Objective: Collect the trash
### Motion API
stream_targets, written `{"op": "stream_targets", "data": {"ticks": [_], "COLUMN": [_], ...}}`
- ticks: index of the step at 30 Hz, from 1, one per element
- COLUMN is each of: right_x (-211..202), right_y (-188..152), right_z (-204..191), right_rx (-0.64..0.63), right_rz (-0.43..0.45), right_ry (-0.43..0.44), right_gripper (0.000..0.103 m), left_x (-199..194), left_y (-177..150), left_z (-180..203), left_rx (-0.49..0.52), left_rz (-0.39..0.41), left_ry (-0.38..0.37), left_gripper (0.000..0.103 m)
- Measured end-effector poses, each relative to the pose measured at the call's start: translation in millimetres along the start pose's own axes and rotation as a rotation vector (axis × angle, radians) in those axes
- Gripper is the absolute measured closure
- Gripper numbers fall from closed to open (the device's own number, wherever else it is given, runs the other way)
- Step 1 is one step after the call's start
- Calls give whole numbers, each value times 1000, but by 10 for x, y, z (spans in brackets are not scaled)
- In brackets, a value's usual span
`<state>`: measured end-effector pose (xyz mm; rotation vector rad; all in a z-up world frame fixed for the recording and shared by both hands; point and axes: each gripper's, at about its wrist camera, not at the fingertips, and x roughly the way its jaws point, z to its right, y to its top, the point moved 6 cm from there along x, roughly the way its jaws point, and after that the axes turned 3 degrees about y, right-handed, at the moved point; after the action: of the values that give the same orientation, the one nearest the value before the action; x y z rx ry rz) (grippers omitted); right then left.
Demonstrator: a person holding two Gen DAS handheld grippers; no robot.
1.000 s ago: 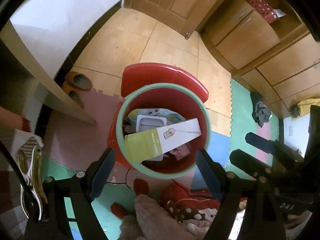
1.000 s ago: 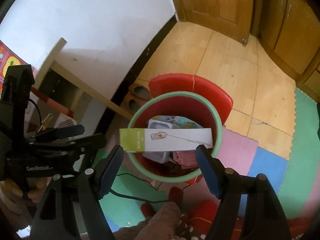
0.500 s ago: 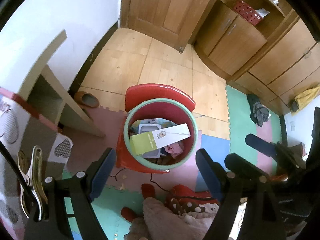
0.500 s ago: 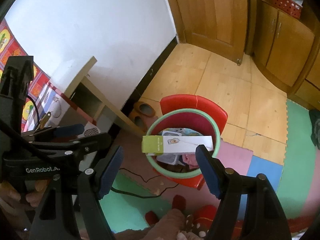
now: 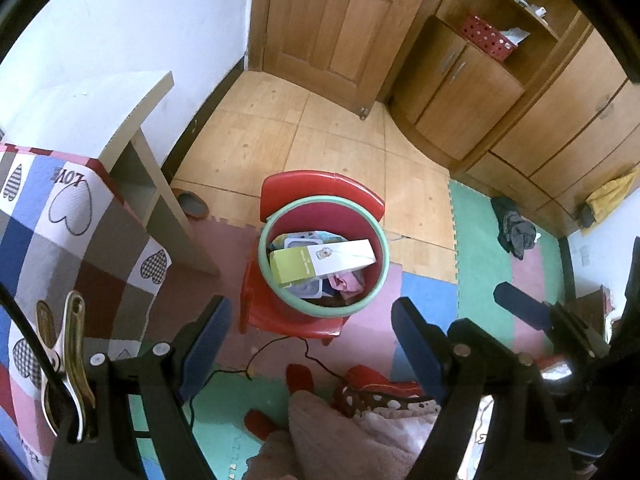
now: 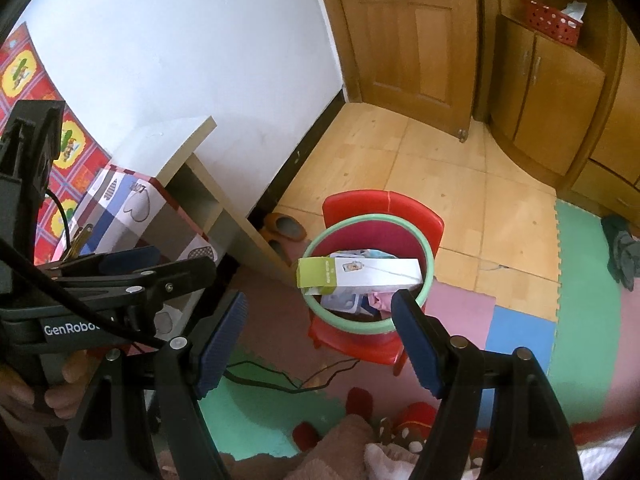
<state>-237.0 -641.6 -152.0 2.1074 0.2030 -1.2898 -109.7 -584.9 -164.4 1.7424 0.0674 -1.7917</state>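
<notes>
1. Spreading across the room, the floor (image 5: pixel 320 140) is wooden boards near the door (image 5: pixel 332 20), with coloured foam mats (image 5: pixel 492 248) closer in.
2. Beside the white wall stands a desk (image 6: pixel 176 148); a patchwork cloth (image 5: pixel 60 220) printed with hearts and the word "LOVE" lies next to it.
3. A red chair (image 5: pixel 320 188) carries the green-rimmed red bin (image 5: pixel 382 248).
4. Across the bin's top lies a long white and green box (image 5: pixel 324 260), over other trash; its print is too small to read.
5. The left hand-held gripper (image 5: pixel 312 344), marked "GenRobo…", hangs above, fingers spread wide, holding nothing.
6. The right hand-held gripper (image 6: pixel 320 340) is likewise wide apart and empty.
</notes>
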Motion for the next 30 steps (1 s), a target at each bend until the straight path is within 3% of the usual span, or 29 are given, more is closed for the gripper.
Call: {"op": "stream_targets", "data": {"ticks": [13, 30], "right_x": [-109, -163], "right_y": [-202, -232], "right_z": [-160, -204], "right_rx": [-15, -32], "right_rz": [10, 21], "right_ry": [-18, -23], "right_gripper": [27, 27], "left_x": [-164, -196], "left_y": [-268, -334], "left_z": [-70, -116], "left_rx": [1, 1], "left_rz": [-3, -7], "left_ry": [14, 26], "left_gripper": [18, 18]}}
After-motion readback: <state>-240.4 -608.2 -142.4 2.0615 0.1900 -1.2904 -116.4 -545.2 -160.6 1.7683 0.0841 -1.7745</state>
